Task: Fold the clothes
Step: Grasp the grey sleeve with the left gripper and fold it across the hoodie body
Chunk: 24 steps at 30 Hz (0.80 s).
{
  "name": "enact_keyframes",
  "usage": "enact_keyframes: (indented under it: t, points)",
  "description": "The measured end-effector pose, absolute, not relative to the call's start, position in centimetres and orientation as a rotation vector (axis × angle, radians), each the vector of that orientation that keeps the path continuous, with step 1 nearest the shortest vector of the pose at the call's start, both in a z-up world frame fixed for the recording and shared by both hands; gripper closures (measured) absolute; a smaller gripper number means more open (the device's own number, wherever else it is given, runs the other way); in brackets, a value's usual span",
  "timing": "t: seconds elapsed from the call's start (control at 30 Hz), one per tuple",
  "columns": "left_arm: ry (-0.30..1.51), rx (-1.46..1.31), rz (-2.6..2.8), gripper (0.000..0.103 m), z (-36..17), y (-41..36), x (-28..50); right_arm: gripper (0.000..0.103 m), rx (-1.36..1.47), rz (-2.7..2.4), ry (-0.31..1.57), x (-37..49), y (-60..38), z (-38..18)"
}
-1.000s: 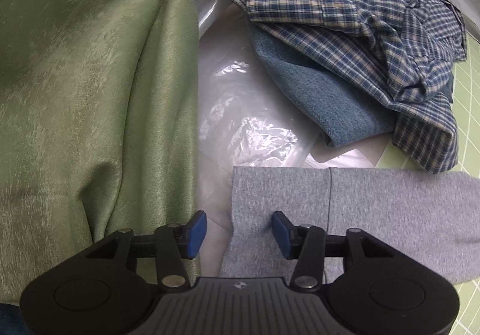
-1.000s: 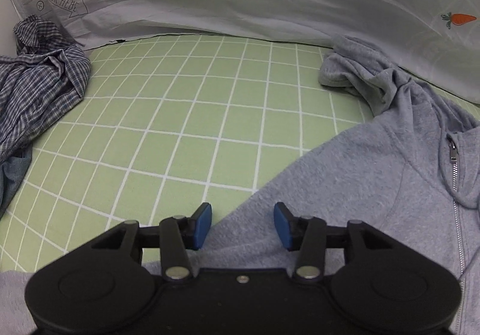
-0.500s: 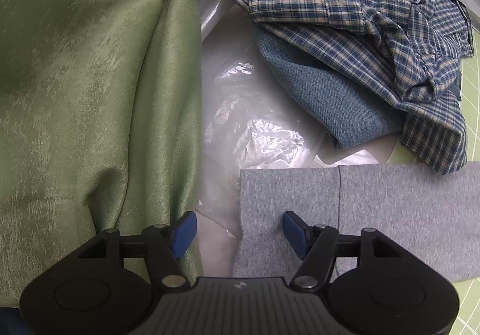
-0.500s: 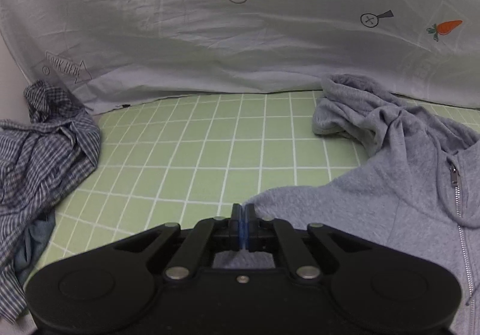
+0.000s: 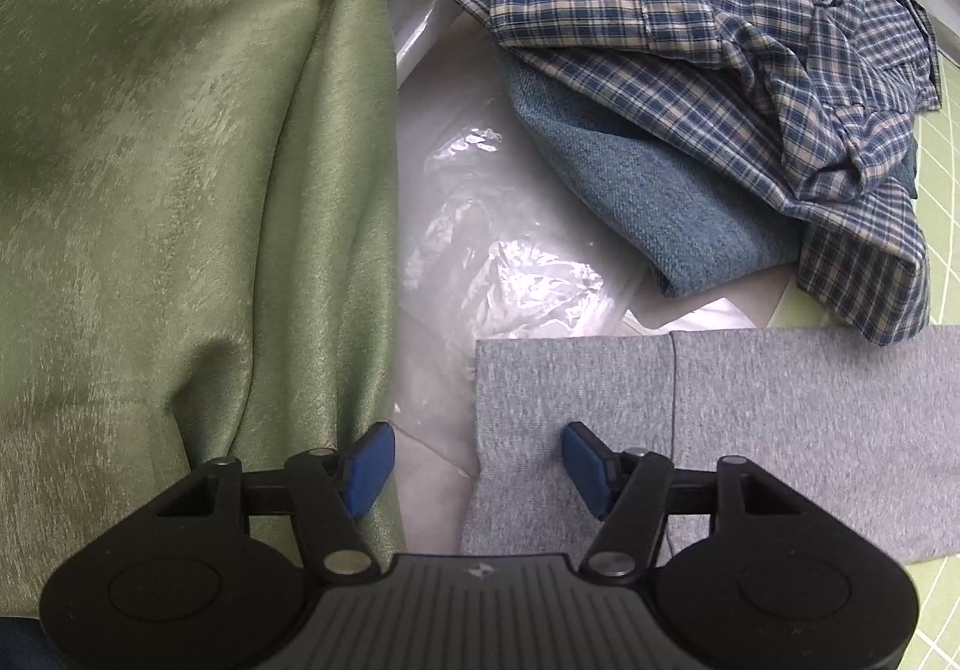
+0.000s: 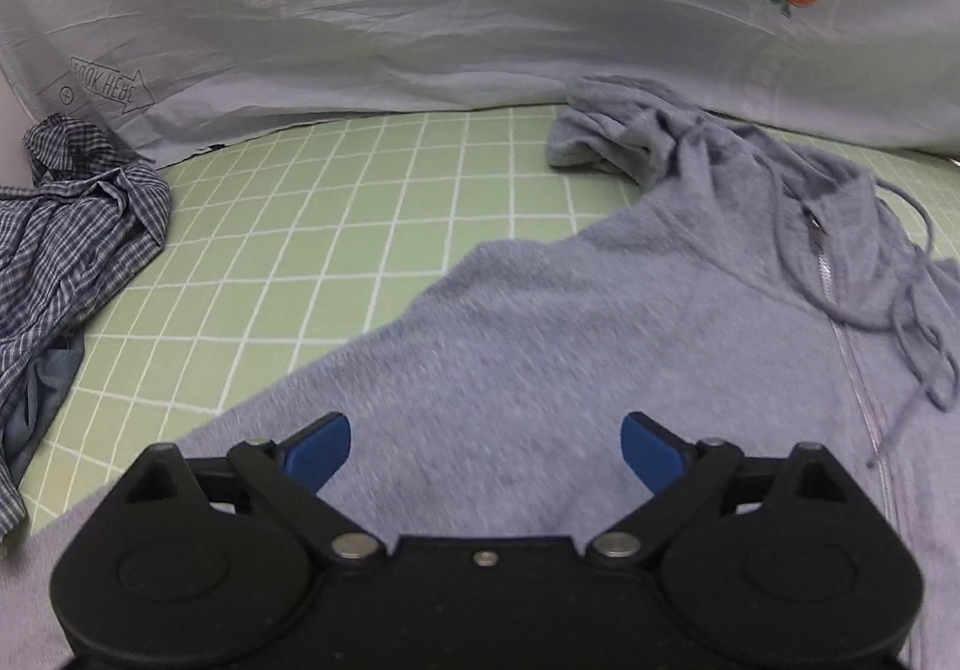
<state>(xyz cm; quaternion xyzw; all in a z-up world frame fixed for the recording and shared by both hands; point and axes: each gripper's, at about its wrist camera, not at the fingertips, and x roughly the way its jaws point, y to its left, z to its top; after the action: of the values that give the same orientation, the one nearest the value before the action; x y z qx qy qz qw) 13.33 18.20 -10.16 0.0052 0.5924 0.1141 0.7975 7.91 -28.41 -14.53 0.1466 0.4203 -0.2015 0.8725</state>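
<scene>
Released and spread wide, the right hand-held gripper hovers over the grey hoodie; left hand-held gripper open astride its cuff.

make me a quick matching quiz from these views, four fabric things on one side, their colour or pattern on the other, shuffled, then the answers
Things:
1. hoodie
2. crumpled shirt
3. folded cloth under the shirt
4. curtain

Looks:
a. plain blue, nubbly weave
b. shiny green
c. grey, with a zip and drawstrings
d. blue and cream check

Pairs: 1-c, 2-d, 3-a, 4-b
</scene>
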Motion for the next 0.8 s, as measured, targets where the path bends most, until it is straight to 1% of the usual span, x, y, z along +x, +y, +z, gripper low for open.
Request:
enact_keyframes:
  t: [0.1, 0.13, 0.2, 0.23, 0.3, 0.33, 0.37, 0.5, 0.63, 0.77, 0.8]
  points:
    - [1.257, 0.000, 0.204, 0.061, -10.1, 17.9, 13.2, 0.005, 0.343, -0.462, 0.900, 5.0, -28.2, -15.0]
    - [1.251, 0.001, 0.193, 0.064, -10.1, 17.7, 13.2, 0.005, 0.349, -0.474, 0.907, 4.1, -28.0, -15.2]
    - [1.243, -0.010, 0.178, 0.073, -10.2, 17.8, 12.6, 0.005, 0.365, -0.492, 0.917, 2.6, -27.6, -15.4]
    - [1.238, -0.019, 0.171, 0.075, -10.3, 17.9, 12.1, 0.005, 0.372, -0.502, 0.921, 1.9, -27.4, -15.4]
    - [1.233, -0.039, 0.154, 0.086, -10.4, 18.0, 11.6, 0.006, 0.381, -0.517, 0.923, 0.7, -27.2, -15.5]
    - [1.232, -0.044, 0.146, 0.088, -10.4, 18.0, 11.5, 0.006, 0.385, -0.528, 0.917, 0.2, -27.1, -15.3]
    - [1.230, -0.049, 0.137, 0.093, -10.4, 18.1, 11.5, 0.006, 0.390, -0.538, 0.911, -0.3, -27.1, -15.2]
    - [1.195, -0.059, 0.111, 0.095, -10.5, 17.8, 10.3, 0.006, 0.405, -0.573, 0.869, -2.2, -27.0, -14.4]
    - [1.146, -0.073, 0.074, 0.096, -9.1, 18.3, 9.2, 0.006, 0.418, -0.585, 0.829, -4.2, -26.6, -13.5]
    - [1.097, -0.073, 0.005, 0.096, -8.2, 16.4, 9.3, 0.006, 0.446, -0.594, 0.802, -6.4, -26.3, -13.1]
    - [1.086, -0.076, -0.020, 0.096, -8.7, 15.3, 9.8, 0.006, 0.451, -0.597, 0.799, -7.1, -26.4, -13.0]
